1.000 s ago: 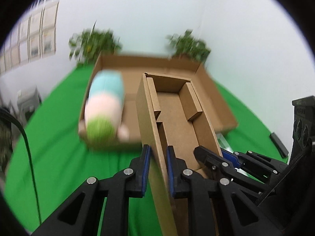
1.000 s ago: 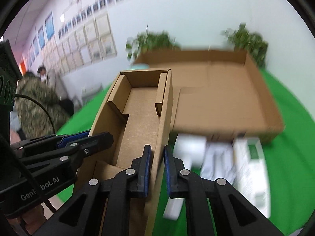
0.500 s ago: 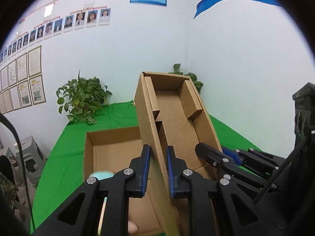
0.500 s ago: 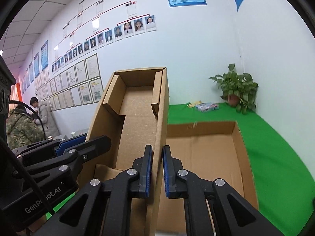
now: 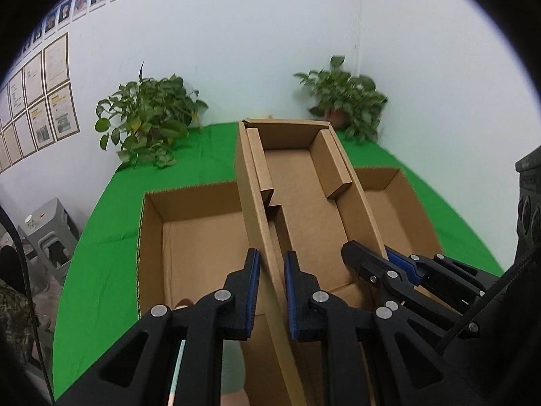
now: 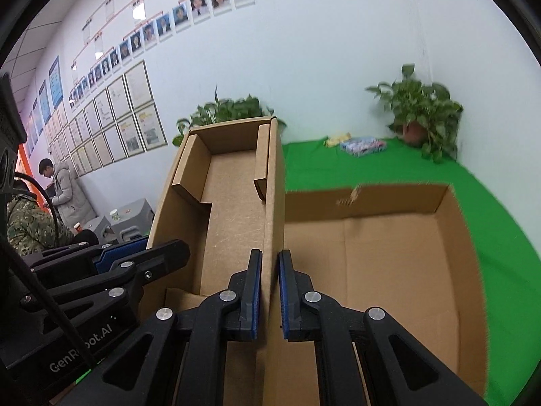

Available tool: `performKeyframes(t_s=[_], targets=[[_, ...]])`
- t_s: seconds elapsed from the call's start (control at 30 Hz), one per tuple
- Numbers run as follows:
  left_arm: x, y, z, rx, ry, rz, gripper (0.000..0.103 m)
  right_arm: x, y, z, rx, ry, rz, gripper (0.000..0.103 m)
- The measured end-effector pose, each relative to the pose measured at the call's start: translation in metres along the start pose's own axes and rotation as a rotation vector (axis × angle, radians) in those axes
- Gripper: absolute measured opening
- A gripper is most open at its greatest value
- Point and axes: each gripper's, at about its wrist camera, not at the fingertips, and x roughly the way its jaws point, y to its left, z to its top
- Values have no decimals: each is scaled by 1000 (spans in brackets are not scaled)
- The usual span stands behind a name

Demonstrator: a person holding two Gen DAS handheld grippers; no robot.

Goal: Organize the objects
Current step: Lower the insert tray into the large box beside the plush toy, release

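Observation:
A narrow open cardboard box (image 5: 304, 203) hangs in the air between both grippers, above a large open cardboard box (image 5: 189, 237) on the green table. My left gripper (image 5: 272, 270) is shut on the narrow box's left wall. My right gripper (image 6: 269, 270) is shut on its right wall (image 6: 274, 203). Each gripper shows in the other's view: the right gripper (image 5: 378, 257) at the right, the left gripper (image 6: 142, 253) at the left. The narrow box (image 6: 233, 203) is empty inside. A soft toy's edge (image 5: 184, 302) peeks out low under my left fingers.
The large box (image 6: 389, 253) lies under and right of the narrow one on the green table (image 6: 338, 169). Two potted plants (image 5: 148, 118) (image 5: 345, 98) stand at the back by the wall. Small packets (image 6: 361, 145) lie at the far edge. Grey stools (image 5: 47, 230) and people (image 6: 67, 189) are off to the left.
Both grippers have carried the narrow box across and upward, over the large box. The soft toy has slipped almost out of the left view, and the white items below the right gripper are gone from sight.

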Motion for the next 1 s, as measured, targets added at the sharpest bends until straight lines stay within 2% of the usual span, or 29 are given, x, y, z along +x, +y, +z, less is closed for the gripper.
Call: performKeyframes(t_s=[0.23,0.4,0.57,0.8,1.0], targets=[[60,15,-33,7,160,29,13,90,-31,-48,76,108,11,6],[86,22,-44,8,223,32,12,130,-42,-77,119,158,8,6],[84,24,-45,21,230,54,16,153,-46,-93,186,178,31,3],[41,38,-48,-18,140,50,17,166,-21,-105,98,172,-31,3],[4,53,-59,-48,78,85,17,174,0,-108,23,172,-102,3]])
